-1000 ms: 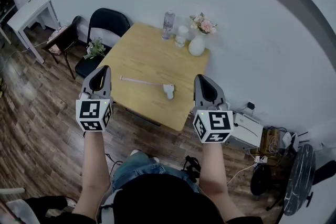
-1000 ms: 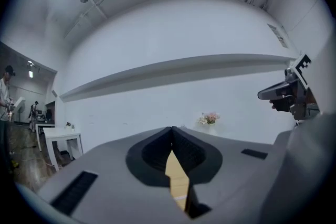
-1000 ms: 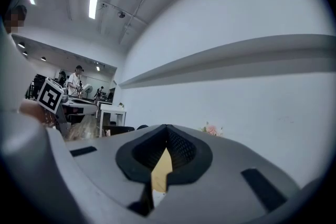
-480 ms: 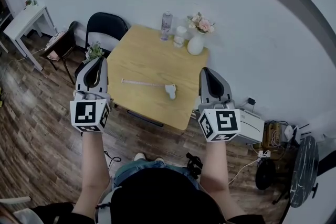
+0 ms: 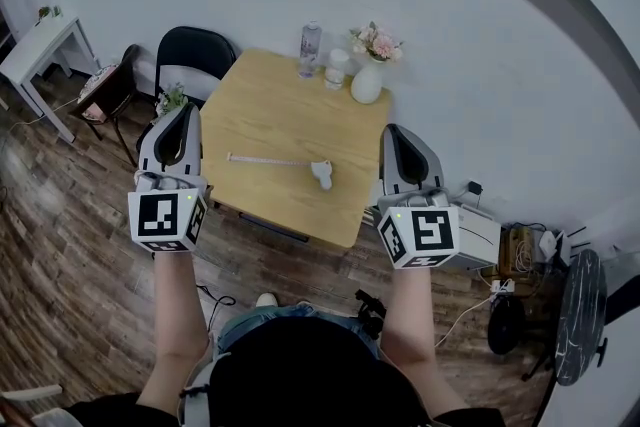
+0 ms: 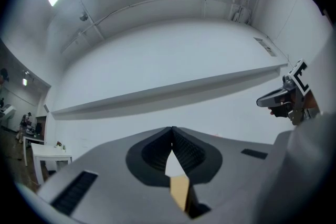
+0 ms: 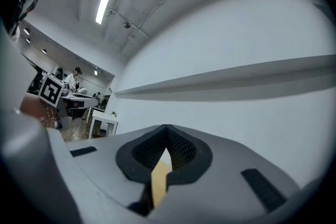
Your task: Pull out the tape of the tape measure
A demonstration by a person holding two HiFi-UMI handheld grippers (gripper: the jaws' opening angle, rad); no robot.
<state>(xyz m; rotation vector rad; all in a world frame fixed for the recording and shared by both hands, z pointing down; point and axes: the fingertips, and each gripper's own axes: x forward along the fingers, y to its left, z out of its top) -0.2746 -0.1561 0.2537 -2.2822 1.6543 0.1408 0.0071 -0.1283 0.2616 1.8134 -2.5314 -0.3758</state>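
A white tape measure (image 5: pixel 321 174) lies on the wooden table (image 5: pixel 272 115), with a length of pale tape (image 5: pixel 265 159) drawn out to its left. My left gripper (image 5: pixel 181 114) is raised at the table's left side, shut and empty. To the right of the table my right gripper (image 5: pixel 394 136) hangs shut, also holding nothing. Both are held well above and short of the tape measure. In the left gripper view the jaws (image 6: pixel 171 131) meet at the tips against a white wall. The right gripper view shows the same of its jaws (image 7: pixel 166 128).
A water bottle (image 5: pixel 309 49), a white jar (image 5: pixel 336 68) and a white vase of flowers (image 5: pixel 368 73) stand at the table's far edge. A black chair (image 5: pixel 194 58) and a plant (image 5: pixel 172 99) sit at the left. A white box (image 5: pixel 477 236) and cables lie on the floor at the right.
Both grippers have risen and tilted upward, so they now sit higher against the table in the head view. The tape measure and its tape have not moved.
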